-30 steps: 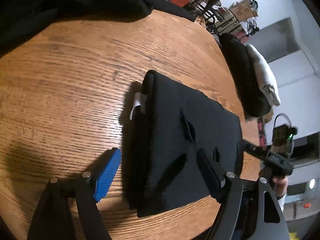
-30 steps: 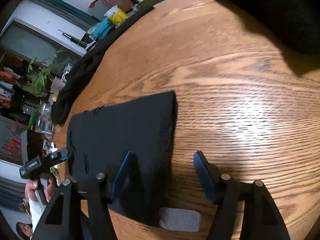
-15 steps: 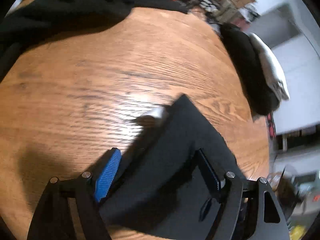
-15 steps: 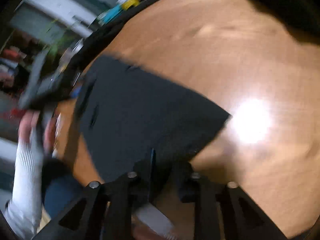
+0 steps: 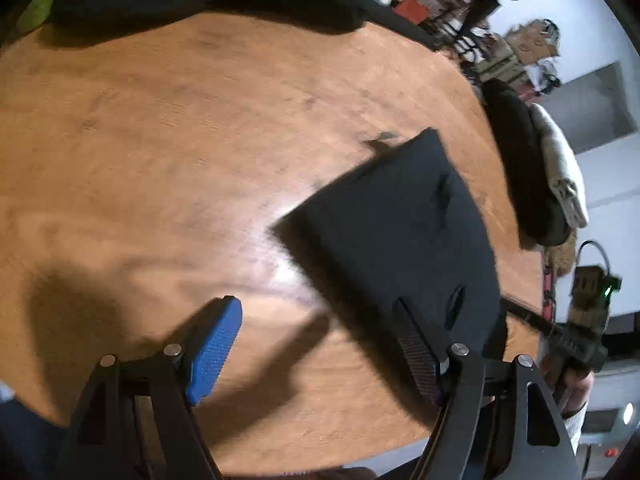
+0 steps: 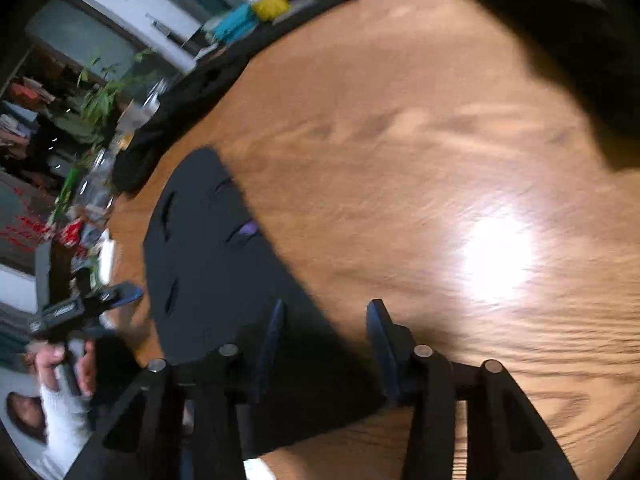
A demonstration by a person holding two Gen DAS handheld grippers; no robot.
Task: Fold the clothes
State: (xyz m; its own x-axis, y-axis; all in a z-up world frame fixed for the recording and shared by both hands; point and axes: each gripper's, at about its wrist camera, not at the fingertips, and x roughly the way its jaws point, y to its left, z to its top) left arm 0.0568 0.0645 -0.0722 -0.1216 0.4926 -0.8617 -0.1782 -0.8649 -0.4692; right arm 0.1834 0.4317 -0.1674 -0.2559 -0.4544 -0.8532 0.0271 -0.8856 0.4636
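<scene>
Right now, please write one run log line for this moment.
stage: folding | folded black garment: flat on wooden table | left gripper: open | right gripper: jaws opening, above garment edge

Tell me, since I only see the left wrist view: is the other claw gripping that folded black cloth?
Observer: No. The right claw has its jaws opening. A corner of the folded black cloth lies between them, not pinched.
Operator: What's off the table's other side?
Observer: A leafy green plant stands beyond the table edge.
Operator: Anything colourful?
Observer: A yellow tub sits beside a teal tub, past the far edge.
</scene>
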